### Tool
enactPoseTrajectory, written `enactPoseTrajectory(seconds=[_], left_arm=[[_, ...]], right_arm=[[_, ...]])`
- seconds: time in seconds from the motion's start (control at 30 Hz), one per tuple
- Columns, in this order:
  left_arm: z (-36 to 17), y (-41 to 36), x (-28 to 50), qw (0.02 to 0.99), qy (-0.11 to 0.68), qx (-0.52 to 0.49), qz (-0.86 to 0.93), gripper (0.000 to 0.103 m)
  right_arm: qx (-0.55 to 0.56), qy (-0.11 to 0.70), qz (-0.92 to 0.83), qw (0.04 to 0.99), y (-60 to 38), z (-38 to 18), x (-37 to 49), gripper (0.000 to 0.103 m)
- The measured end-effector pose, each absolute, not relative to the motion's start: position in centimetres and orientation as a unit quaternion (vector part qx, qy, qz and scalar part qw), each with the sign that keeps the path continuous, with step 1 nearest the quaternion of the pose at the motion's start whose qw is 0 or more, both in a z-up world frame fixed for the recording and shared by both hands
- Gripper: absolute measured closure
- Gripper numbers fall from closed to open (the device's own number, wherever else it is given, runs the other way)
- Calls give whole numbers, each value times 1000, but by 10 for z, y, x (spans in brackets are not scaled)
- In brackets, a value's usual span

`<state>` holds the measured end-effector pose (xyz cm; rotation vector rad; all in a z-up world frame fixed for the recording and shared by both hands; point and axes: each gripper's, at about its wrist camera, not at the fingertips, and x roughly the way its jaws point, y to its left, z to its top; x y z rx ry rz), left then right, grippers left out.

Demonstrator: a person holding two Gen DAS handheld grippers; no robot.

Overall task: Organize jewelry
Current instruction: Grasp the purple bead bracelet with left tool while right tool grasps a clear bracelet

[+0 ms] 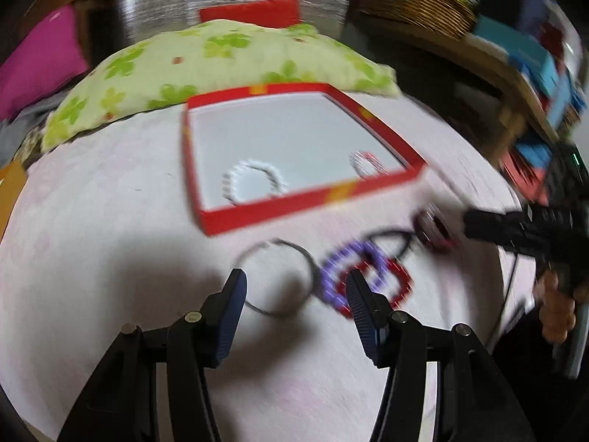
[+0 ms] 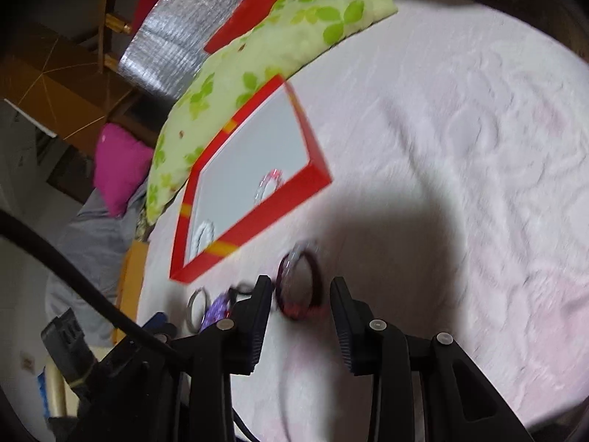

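Observation:
A red box [image 1: 294, 204] with a white floor lies on the pale pink cloth. In it are a white beaded bracelet [image 1: 254, 182] and a red-and-white bracelet [image 1: 368, 164]. In front of it lie a thin silver bangle [image 1: 279, 280], a purple bracelet [image 1: 353, 269], a red bracelet [image 1: 399, 283], a thin black ring [image 1: 390, 239] and a dark red bangle [image 1: 432, 228]. My left gripper [image 1: 294, 287] is open over the silver bangle. My right gripper [image 2: 302, 291] is open around the dark red bangle [image 2: 300, 285], just above the cloth. The box [image 2: 265, 217] shows in the right wrist view too.
A green floral pillow [image 1: 221, 59] lies behind the box, a magenta cushion [image 1: 40, 66] at far left. A red lid [image 1: 250, 11] stands against silver foil. A wicker basket [image 1: 423, 3] and shelves with boxes are at the right.

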<state>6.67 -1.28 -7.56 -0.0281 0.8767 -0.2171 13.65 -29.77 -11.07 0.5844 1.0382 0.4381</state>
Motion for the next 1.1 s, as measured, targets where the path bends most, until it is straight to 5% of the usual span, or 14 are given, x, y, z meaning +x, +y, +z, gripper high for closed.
enactPoseTrajectory(seconds=[0.7,0.83,1.1], left_arm=[[-95,-43,77,874,455,-12,-170,46],[-96,-44,77,875,454,-6,-170,46],[-96,-45,77,880,445,1,-167,48]], right_arm=[[278,495,176,804,-286,-126,154,67],[246,493,162,818,-281,-125,153,84],[229,480,144,834,-285,-122,152,90]])
